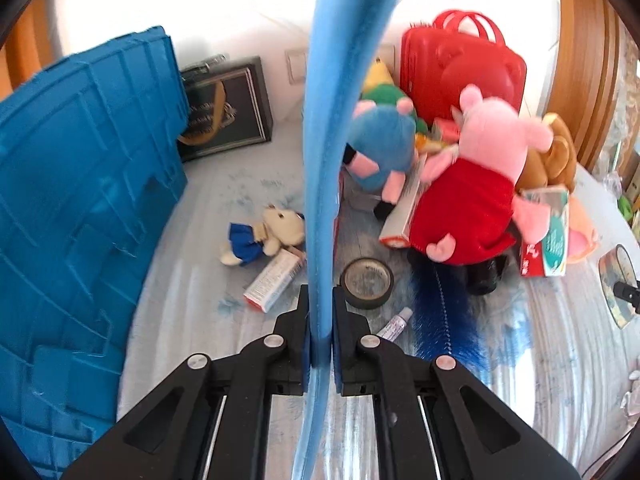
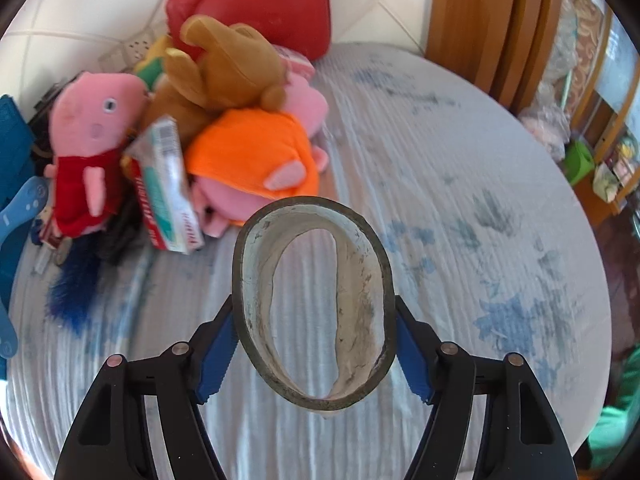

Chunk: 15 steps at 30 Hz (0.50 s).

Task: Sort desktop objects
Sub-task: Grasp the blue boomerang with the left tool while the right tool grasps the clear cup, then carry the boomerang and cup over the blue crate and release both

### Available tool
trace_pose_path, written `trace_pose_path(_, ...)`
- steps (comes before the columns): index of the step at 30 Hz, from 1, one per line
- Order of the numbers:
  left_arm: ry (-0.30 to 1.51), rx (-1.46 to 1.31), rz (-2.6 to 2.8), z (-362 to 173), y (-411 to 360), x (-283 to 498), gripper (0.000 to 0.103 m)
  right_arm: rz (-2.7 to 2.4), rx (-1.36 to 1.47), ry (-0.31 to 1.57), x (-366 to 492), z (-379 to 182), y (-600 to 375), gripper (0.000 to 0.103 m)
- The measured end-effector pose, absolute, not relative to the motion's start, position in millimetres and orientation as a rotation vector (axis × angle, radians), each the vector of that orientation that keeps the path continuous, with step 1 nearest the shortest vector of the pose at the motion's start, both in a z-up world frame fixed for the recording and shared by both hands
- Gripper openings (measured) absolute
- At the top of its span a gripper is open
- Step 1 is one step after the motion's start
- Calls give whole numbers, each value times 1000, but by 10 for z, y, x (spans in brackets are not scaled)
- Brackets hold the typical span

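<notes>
The blue strip [image 1: 320,160] hides part of the small bear [image 1: 268,236] and runs off the frame's top.

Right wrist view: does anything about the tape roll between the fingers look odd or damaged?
Yes. The tape roll clamped in the right gripper is squashed into an oval rather than round, its inner core dirty and wrinkled along one side. It is held clear of the patterned tablecloth.

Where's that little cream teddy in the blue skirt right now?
In the left camera view, the small teddy lies on the tablecloth, left of the blue strip the left gripper holds, between the blue crate and a small box.
</notes>
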<state>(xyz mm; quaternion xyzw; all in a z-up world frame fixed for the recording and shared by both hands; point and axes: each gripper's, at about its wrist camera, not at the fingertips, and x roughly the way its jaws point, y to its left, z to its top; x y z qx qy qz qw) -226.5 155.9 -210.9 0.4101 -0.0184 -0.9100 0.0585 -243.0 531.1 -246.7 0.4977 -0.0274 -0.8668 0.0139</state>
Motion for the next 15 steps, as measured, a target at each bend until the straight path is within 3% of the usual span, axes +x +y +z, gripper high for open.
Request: trace_pose_path(15, 54, 948, -2799, -1373, 1342, -1362, 8, -2736, 1100, 29, -1887, -1362, 4572, 71)
